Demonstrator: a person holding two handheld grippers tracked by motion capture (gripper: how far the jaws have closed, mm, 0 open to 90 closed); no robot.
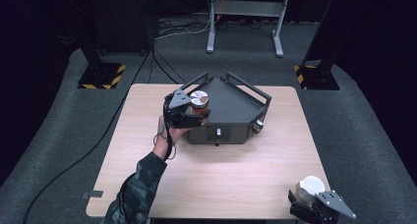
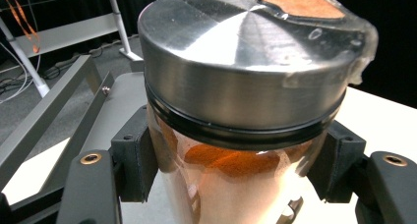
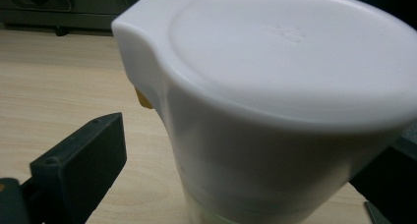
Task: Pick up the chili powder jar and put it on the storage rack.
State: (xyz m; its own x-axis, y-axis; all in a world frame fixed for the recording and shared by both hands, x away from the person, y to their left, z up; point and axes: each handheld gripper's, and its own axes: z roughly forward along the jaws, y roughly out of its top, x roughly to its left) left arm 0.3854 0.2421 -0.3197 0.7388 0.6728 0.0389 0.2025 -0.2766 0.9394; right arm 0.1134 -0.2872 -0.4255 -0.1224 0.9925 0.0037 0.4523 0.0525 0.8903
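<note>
While the left tool [image 1: 189, 117] is clamping the glass spice jar with brushed-metal lid [image 2: 236, 96] below its lid to keep it upright over the dark grey angular tray [image 1: 236, 106], the right tool [image 1: 314, 207] is gripping the white lidded plastic container [image 3: 275, 111] at the pale wooden desk [image 1: 221, 175] edge.

A pale wooden table [image 1: 221, 184] stands on grey carpet [image 1: 359, 135]. At its far side sits a dark grey angular metal tray [image 1: 231, 108]. Behind it, a grey metal stand [image 1: 244, 10], black cables [image 1: 74, 160], and hazard-striped black bases [image 1: 101, 76].

Lab: black curtains [image 1: 44, 17], hazard-striped stand bases [image 1: 102, 76]
</note>
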